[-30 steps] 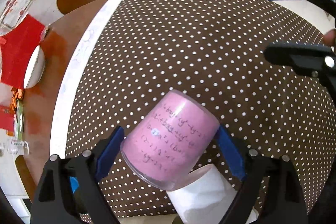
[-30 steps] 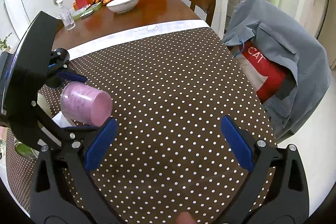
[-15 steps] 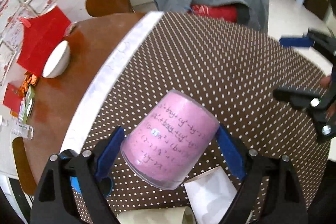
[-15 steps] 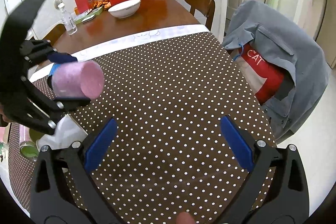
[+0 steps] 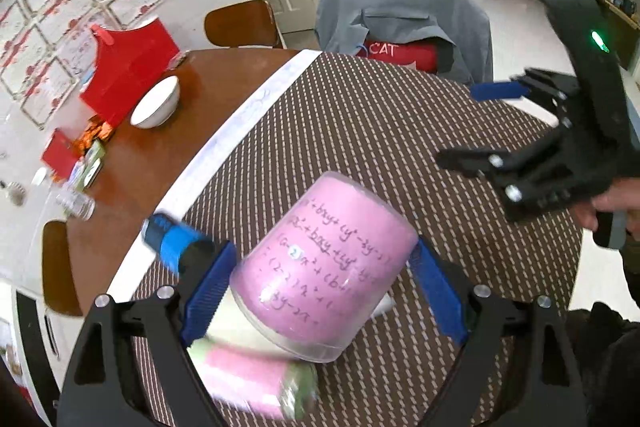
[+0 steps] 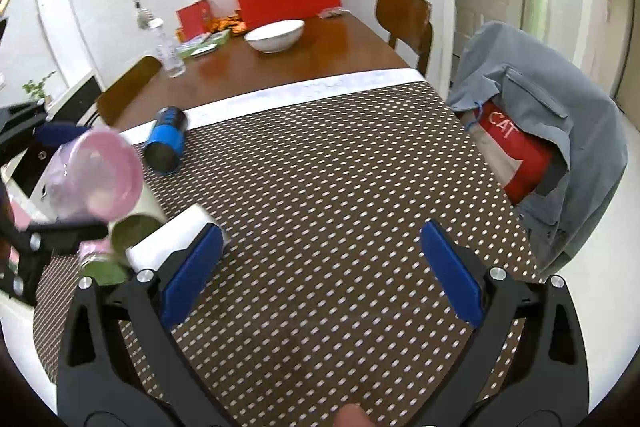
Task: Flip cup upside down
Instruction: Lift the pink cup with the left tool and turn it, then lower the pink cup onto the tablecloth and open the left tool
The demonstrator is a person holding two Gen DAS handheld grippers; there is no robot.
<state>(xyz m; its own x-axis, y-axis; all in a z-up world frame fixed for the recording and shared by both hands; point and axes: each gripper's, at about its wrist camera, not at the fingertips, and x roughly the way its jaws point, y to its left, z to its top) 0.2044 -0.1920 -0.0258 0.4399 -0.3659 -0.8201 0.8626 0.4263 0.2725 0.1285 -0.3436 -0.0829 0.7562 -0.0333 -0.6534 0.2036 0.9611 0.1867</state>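
My left gripper (image 5: 320,283) is shut on a pink cup (image 5: 324,263) with handwritten formulas on its side. It holds the cup in the air above the dotted tablecloth (image 5: 360,131), tilted, with the flat base pointing away and up. In the right wrist view the cup (image 6: 96,175) is at the far left, its base facing the camera. My right gripper (image 6: 320,271) is open and empty over the cloth; it also shows in the left wrist view (image 5: 560,131) at the right.
A blue can (image 6: 166,139) lies on its side at the cloth's far left edge. A white cup (image 6: 176,239) and a pink-and-green cup (image 5: 256,379) lie below the held cup. A white bowl (image 6: 274,35), red boxes and a bottle stand on the bare wood. Chairs surround the table.
My left gripper has lifted the pink cup higher off the table and tipped it further. The right gripper has stayed open in much the same place.
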